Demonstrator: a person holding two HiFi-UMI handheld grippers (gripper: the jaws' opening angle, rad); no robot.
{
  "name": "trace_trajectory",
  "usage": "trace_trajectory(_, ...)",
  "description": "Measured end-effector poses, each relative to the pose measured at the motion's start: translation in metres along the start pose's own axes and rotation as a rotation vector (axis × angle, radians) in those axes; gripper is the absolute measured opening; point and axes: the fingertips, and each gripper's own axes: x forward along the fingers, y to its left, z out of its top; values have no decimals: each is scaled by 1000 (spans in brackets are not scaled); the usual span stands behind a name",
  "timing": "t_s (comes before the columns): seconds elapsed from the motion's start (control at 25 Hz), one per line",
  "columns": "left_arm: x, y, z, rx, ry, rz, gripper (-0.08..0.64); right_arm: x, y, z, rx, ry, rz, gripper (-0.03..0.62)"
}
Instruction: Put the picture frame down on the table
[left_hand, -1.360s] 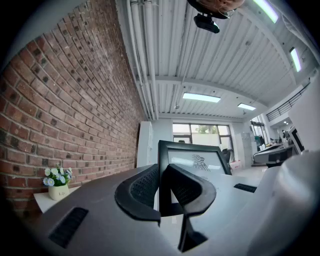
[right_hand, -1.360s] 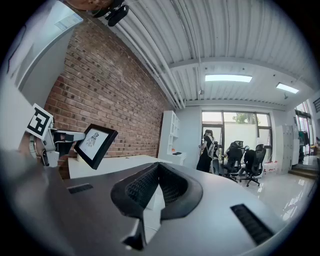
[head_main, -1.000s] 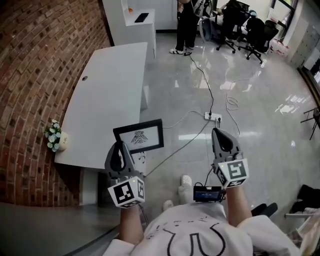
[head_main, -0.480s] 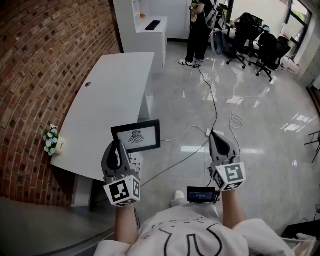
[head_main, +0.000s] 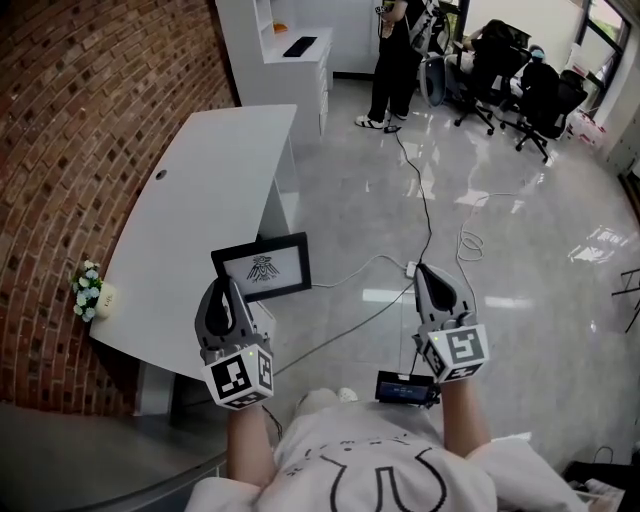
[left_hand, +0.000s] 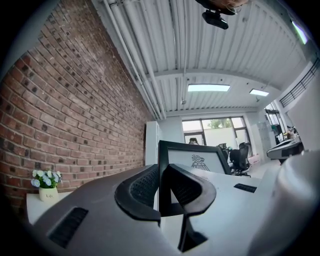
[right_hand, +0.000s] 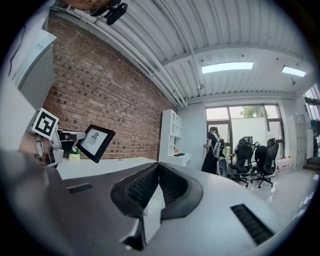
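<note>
A black picture frame (head_main: 262, 267) with a white print of a dark emblem is held upright in the air, over the near right edge of the long white table (head_main: 200, 210). My left gripper (head_main: 222, 296) is shut on the frame's left edge; in the left gripper view the frame (left_hand: 192, 158) rises just past the jaws. My right gripper (head_main: 433, 285) hangs over the floor to the right with its jaws together and nothing in them. In the right gripper view the frame (right_hand: 95, 142) shows at the far left, held by the left gripper (right_hand: 50, 142).
A small pot of flowers (head_main: 86, 290) sits at the table's near left corner by the brick wall (head_main: 70, 130). A power strip (head_main: 410, 270) and cables lie on the shiny floor. A person (head_main: 395, 55) stands beyond, near office chairs (head_main: 525, 85) and a white shelf unit (head_main: 285, 50).
I have moved left toward the table; the frame in my left gripper now hangs over the table's near right edge. The right gripper kept its place beside me.
</note>
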Motion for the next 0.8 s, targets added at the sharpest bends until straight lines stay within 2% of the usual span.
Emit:
trace_trajectory(0.4,43,-17,-2,13,10,19,71,30,-38,-14,24,19,-4,17)
trace_trajectory(0.8,122,-10,-18,21,20,30,71,110,-66,-22,22,33,7,17)
